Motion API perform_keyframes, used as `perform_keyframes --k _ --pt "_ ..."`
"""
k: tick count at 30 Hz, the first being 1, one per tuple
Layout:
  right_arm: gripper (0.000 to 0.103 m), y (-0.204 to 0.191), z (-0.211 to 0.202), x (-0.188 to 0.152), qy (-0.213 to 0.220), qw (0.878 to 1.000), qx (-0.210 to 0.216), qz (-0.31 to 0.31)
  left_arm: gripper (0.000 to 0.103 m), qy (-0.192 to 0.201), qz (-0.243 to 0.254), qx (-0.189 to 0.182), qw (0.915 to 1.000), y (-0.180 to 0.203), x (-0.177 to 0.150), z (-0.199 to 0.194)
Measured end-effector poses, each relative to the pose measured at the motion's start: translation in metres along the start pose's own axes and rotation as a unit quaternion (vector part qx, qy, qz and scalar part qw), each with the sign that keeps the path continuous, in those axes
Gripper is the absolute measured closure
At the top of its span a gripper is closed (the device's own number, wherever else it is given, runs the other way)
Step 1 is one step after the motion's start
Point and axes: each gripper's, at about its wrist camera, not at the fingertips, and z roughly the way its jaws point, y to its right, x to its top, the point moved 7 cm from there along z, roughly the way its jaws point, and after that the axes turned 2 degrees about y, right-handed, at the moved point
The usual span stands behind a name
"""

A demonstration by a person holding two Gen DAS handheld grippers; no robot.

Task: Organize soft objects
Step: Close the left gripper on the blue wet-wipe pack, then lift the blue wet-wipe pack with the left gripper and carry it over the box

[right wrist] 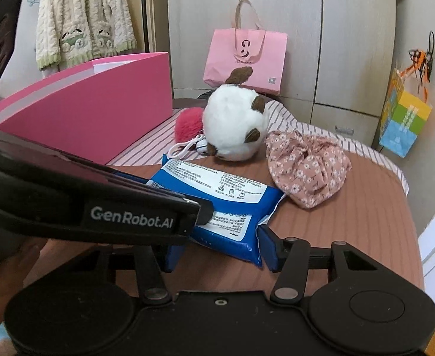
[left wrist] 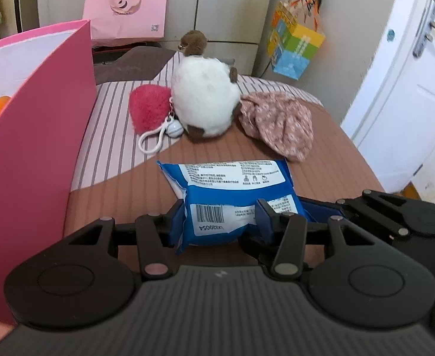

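blue wipes pack (left wrist: 229,195) | left gripper (left wrist: 220,222) clamps it, angled down | right gripper (right wrist: 220,252) clamps its other end

Glossy crinkled plastic pack (left wrist: 232,195), fluffy white plush (left wrist: 204,101), fuzzy red pompom (left wrist: 147,108), soft floral cloth (left wrist: 279,123), smooth matt pink card box (right wrist: 92,118), matt black plastic grippers (left wrist: 220,222).

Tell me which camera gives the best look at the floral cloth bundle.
The right wrist view: the floral cloth bundle lies whole and sharp there, its flower print readable, beside the white plush toy. The left wrist view shows the same bundle further off and more blurred, its print only speckles, touching the plush.
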Motion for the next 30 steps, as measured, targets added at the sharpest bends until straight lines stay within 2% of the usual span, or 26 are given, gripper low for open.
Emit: perform_keyframes --k 6,19,24,30 --pt "0.043 -0.007 -0.016 -0.008 -0.006 0.999 0.03 0.024 0.055 -0.003 0.016 0.006 0.9999 0.003 -0.012 -0.024" --pt "0.04 -0.029 -0.051 -0.019 -0.008 0.998 0.06 0.014 0.055 0.002 0.038 -0.006 0.9993 0.005 -0.035 -0.071" --pt "0.04 -0.048 -0.057 -0.026 -0.017 0.998 0.059 -0.002 0.055 -0.013 0.037 -0.011 0.9992 -0.003 -0.046 -0.083" --pt "0.042 -0.063 -0.072 -0.028 -0.031 0.998 0.05 -0.034 0.055 -0.038 0.034 -0.042 0.9978 -0.008 -0.055 -0.104"
